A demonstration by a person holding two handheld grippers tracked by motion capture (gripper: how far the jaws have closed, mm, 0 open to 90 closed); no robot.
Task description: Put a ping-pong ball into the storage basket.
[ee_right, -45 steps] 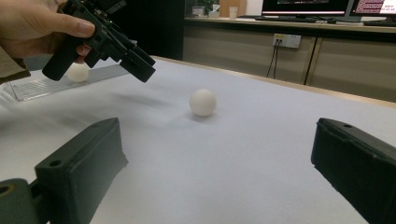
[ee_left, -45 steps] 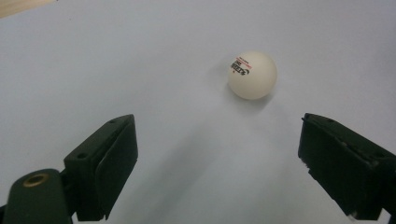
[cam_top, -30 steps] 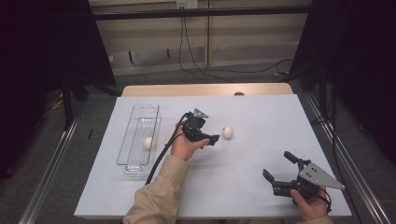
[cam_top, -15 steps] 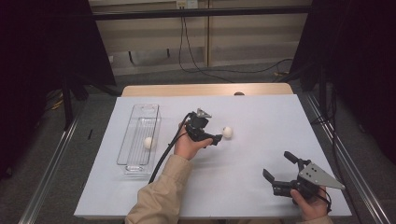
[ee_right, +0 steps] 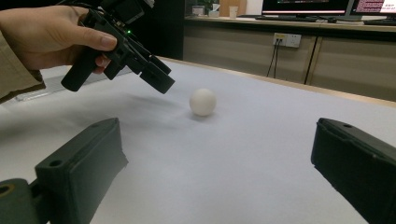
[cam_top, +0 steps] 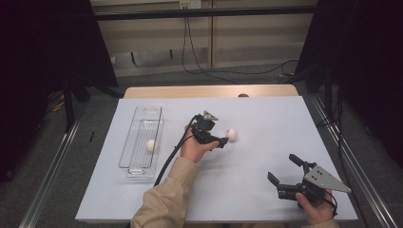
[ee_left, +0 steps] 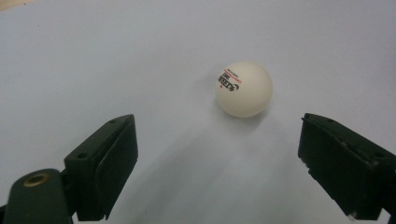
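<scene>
A white ping-pong ball [cam_top: 231,134] with a small printed logo lies on the white table sheet [cam_top: 266,123]. In the left gripper view the same ball [ee_left: 243,88] sits just ahead of the jaws. My left gripper [cam_top: 222,139] hovers right beside it, tilted down, jaws open and nothing between them. In the right gripper view the ball [ee_right: 202,102] rests on the sheet, with the left gripper [ee_right: 156,74] above and left of it. My right gripper [cam_top: 281,172] stands open at the near right, far from the ball. A second white ball [cam_top: 151,145] lies in the clear tray [cam_top: 142,123].
The clear rectangular tray lies lengthwise at the table's left. A black cable [cam_top: 172,154] trails from the left gripper toward the near edge. Metal rails [cam_top: 57,156] flank the table. The wooden table edge [cam_top: 209,91] shows at the back.
My left gripper has edged slightly toward the ball. The right gripper and both balls have kept still.
</scene>
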